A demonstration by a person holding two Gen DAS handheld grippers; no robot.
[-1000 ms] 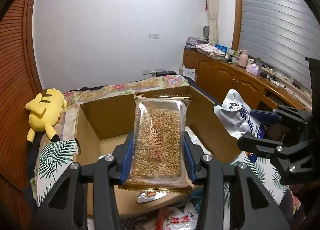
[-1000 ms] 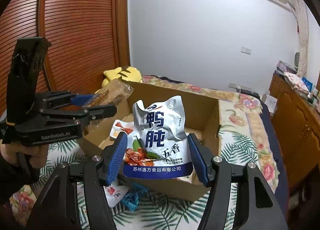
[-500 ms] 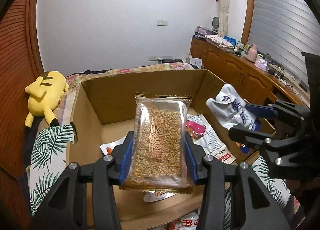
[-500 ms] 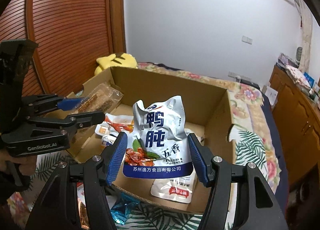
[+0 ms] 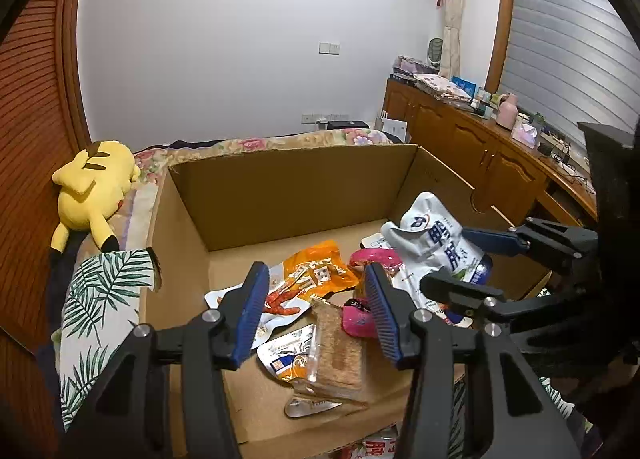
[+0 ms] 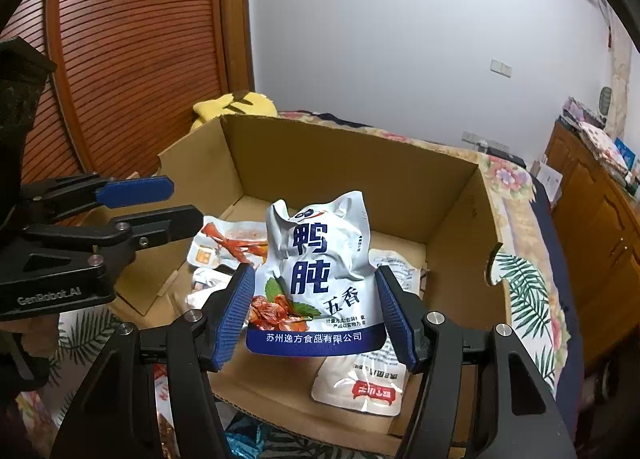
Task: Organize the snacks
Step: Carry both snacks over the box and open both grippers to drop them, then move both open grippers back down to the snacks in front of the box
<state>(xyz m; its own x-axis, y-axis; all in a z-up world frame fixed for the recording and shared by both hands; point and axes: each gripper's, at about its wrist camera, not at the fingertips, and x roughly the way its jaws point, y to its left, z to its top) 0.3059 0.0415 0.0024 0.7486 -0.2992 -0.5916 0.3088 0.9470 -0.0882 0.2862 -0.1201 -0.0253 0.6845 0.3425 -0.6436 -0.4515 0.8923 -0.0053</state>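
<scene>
1. A big cardboard box [image 5: 280, 195] sits open on a bed [image 6: 532, 299] with a leaf-print cover.
2. The left hand-held gripper [image 5: 316, 311] hangs over the near part of the box. Its blue pads [image 5: 252, 311] are apart and opening wider. Nothing is between them.
3. Below that gap, a clear bag of brown grain snack [image 5: 336, 355] lies in the box, near the front wall. It leans on other packets and no pad touches it.
4. The right hand-held gripper [image 6: 316, 311] is clamped on a white and blue pouch [image 6: 320, 271]. The pads press its two sides near the bottom.
5. The pouch stands upright in the air, above the near right part of the box. In the left camera view it shows on the right side [image 5: 436, 243].
6. More snacks lie on the box floor: an orange packet [image 5: 316, 271] near the middle, a pink packet [image 5: 368, 287] just right of it, and a white packet with a red label [image 6: 360, 383] under the held pouch.
7. Some packets lie on the bed just in front of the box, but they are hard to make out.
8. A yellow plush toy [image 5: 92, 195] lies on the bed, left of the box by the wooden wall.
9. A wooden counter [image 5: 500, 147] with small things on it runs along the far right wall.
</scene>
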